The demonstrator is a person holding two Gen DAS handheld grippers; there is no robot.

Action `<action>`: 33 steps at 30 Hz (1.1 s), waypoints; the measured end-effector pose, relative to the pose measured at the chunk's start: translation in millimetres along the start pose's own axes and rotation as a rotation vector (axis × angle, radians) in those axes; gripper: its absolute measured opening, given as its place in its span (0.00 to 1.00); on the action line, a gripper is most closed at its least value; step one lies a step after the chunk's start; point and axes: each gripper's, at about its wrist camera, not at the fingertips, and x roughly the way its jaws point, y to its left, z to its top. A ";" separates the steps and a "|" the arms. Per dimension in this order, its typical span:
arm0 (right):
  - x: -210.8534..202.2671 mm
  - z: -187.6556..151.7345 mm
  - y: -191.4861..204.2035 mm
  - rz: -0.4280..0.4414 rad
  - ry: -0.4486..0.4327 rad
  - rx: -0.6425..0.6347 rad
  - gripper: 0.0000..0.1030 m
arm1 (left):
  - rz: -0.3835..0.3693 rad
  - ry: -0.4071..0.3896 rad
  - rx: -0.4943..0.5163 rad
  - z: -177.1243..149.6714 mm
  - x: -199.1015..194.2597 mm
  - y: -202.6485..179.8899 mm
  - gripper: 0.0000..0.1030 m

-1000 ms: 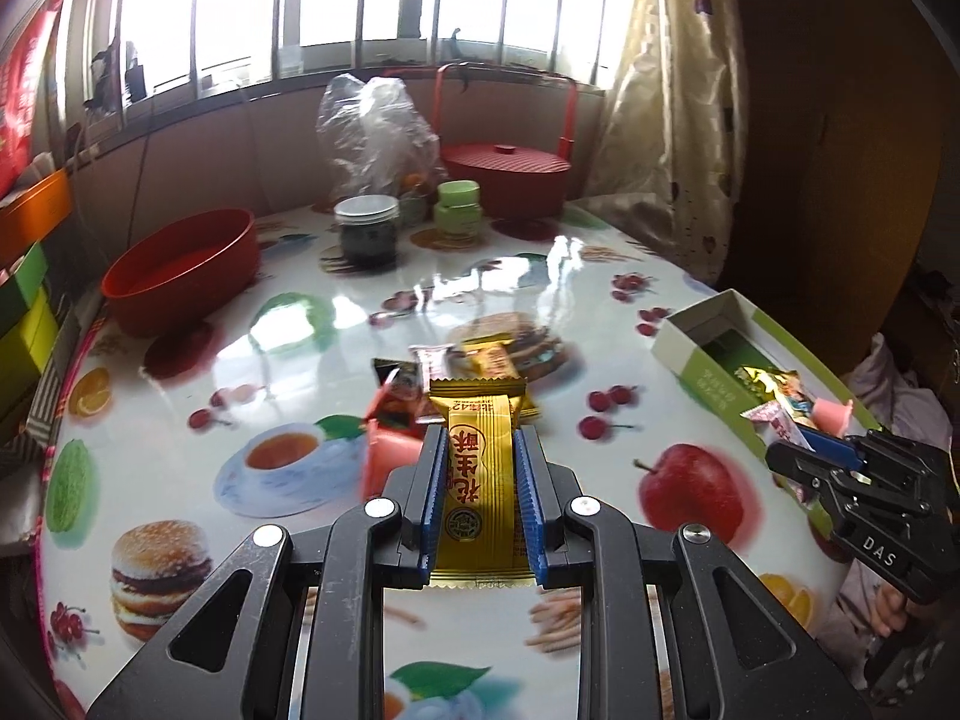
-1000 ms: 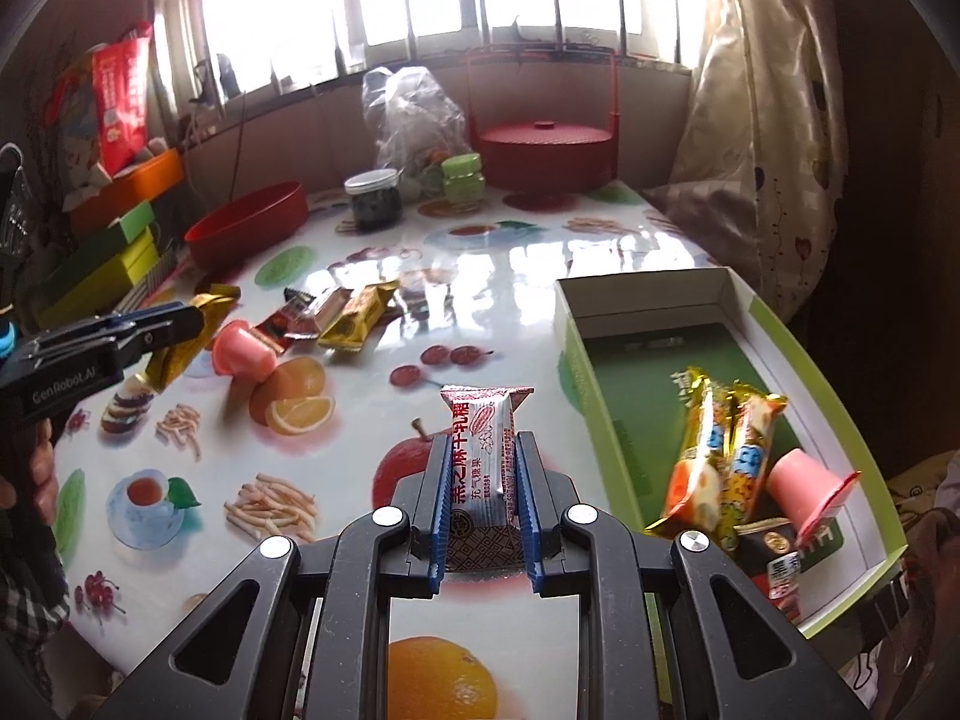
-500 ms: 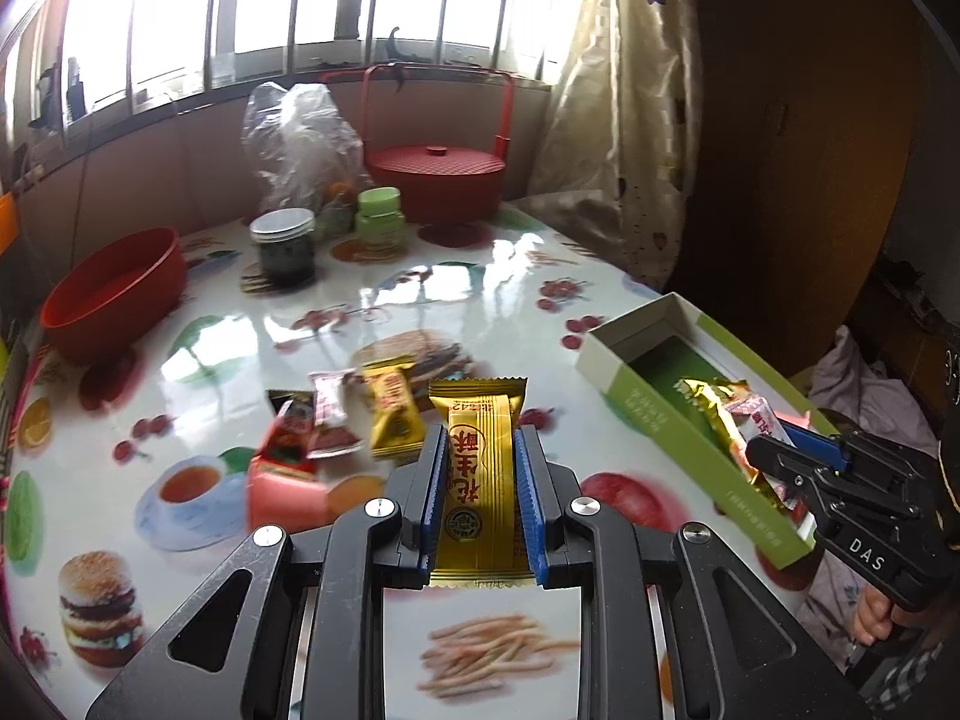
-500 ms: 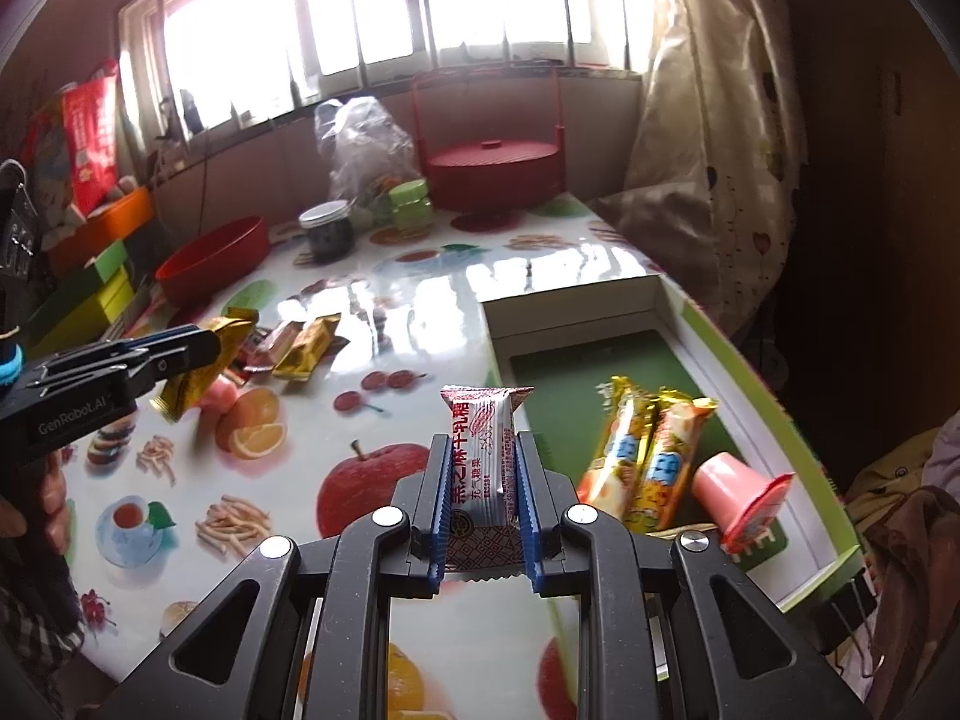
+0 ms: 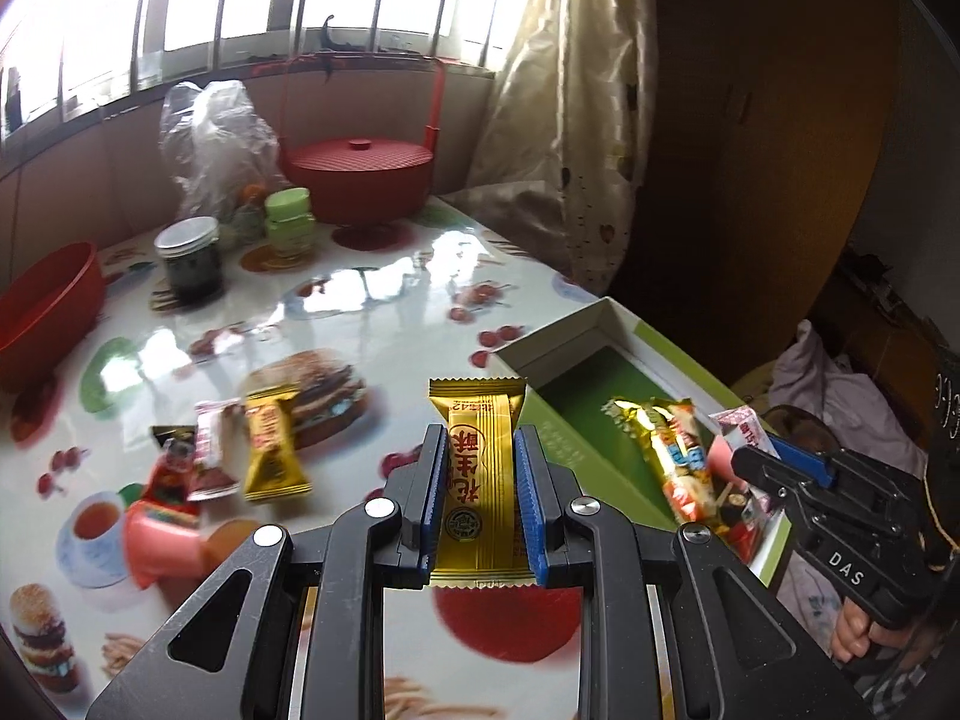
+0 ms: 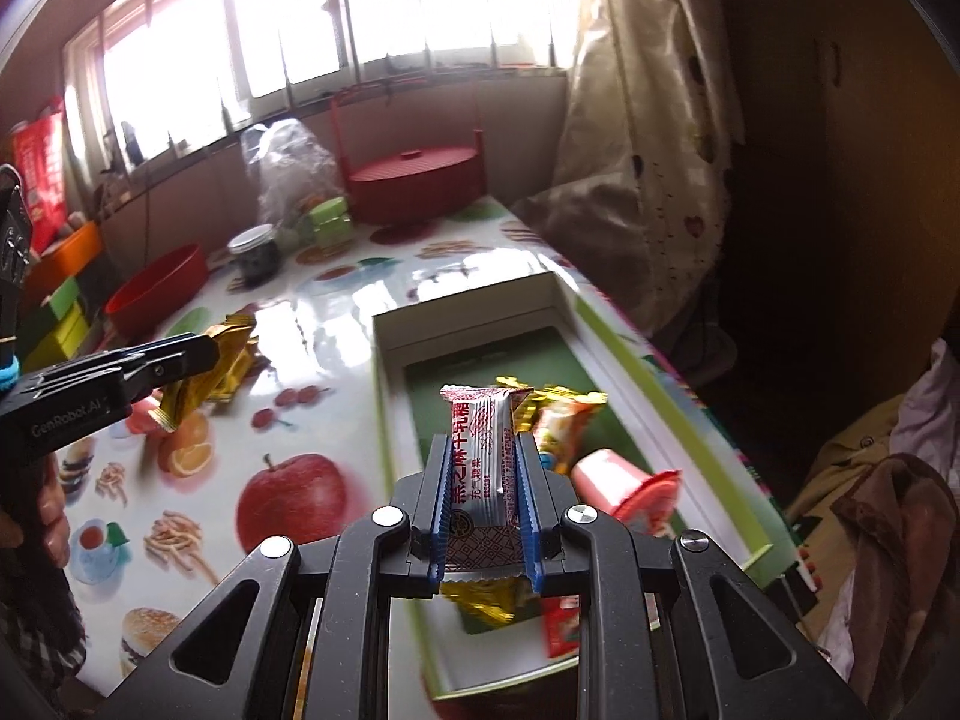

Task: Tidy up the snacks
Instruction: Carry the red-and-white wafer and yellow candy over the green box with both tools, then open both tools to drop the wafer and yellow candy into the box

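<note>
My left gripper [image 5: 478,450] is shut on a gold snack bar [image 5: 478,480], held above the table just left of the green-lined box [image 5: 591,420]. Over that box [image 6: 480,354] my right gripper [image 6: 483,450] is shut on a white-and-red candy bar [image 6: 483,456]. Inside the box lie orange-gold packets [image 6: 564,420] and a pink jelly cup [image 6: 618,480]. The right gripper [image 5: 780,462] also shows at the box's near end in the left wrist view. Loose snacks [image 5: 270,450] and a pink cup [image 5: 159,546] lie on the table to the left.
A red bowl [image 5: 42,306], a dark jar [image 5: 189,258], a green tub [image 5: 288,222], a plastic bag [image 5: 210,144] and a red lidded pot [image 5: 360,174] stand at the table's far side. A curtain [image 5: 558,120] hangs behind the box. Boxes [image 6: 60,312] are stacked at far left.
Both grippers have swung to the right with their bars. The left one now sits beside the box; the right one has come from the table's printed apple to over the box.
</note>
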 end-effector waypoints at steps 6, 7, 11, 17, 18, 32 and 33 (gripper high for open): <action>-0.1 -0.5 -19.2 -0.034 0.004 0.031 0.18 | -0.037 0.015 0.024 8.7 14.8 -19.4 0.23; -0.1 -0.5 -21.5 -0.038 0.005 0.035 0.18 | -0.043 0.018 0.026 10.0 17.0 -21.9 0.23; 1.0 -1.6 -32.0 -0.052 0.008 0.055 0.18 | -0.071 0.029 0.035 13.8 26.5 -33.8 0.23; 6.0 -4.3 -41.8 -0.071 0.022 0.074 0.18 | -0.109 0.055 0.055 17.4 43.0 -53.1 0.23; 6.2 -4.7 -43.3 -0.076 0.019 0.075 0.18 | -0.112 0.063 0.056 17.7 46.4 -55.7 0.23; 12.1 2.9 -55.9 -0.080 0.011 0.084 0.18 | -0.126 0.135 0.063 14.8 84.5 -70.1 0.23; 12.9 3.7 -55.9 -0.077 0.013 0.079 0.18 | -0.125 0.139 0.060 14.6 86.8 -70.2 0.23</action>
